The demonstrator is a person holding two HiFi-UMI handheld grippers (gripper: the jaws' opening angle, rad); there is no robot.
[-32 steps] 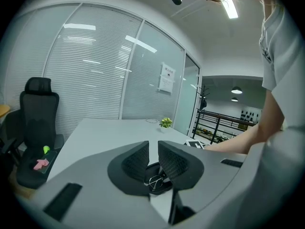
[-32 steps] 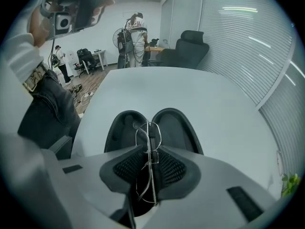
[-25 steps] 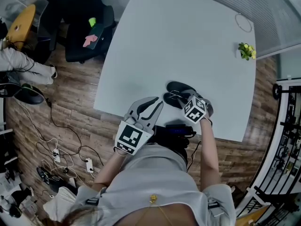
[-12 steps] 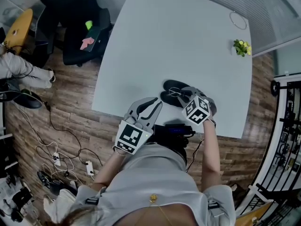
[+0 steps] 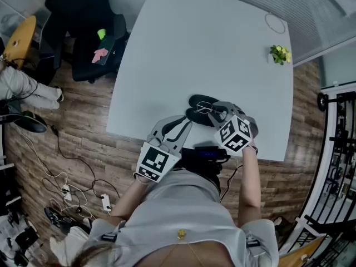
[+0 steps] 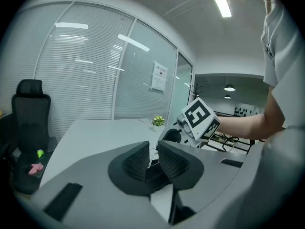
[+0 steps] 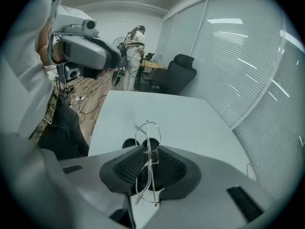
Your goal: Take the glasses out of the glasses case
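Observation:
The black glasses case (image 5: 200, 101) lies open near the front edge of the white table (image 5: 194, 43). My right gripper (image 5: 216, 112) hangs just above it, shut on thin wire-frame glasses (image 7: 150, 156), which stand upright between its pads. Below them the two dark halves of the case (image 7: 128, 143) show empty. My left gripper (image 5: 188, 121) lies low at the table's edge. Its jaws are closed to a narrow gap on the near edge of the case (image 6: 152, 168). The right gripper's marker cube (image 6: 199, 118) shows just beyond.
A small potted plant (image 5: 280, 53) and a thin wire ring (image 5: 272, 23) sit at the table's far right. A black office chair (image 5: 83, 38) stands left of the table, with cables on the wooden floor (image 5: 67, 188). A person (image 7: 133, 42) stands far off.
My right gripper has risen with the glasses, lifting them up out of the case. The left gripper and the case have stayed where they were.

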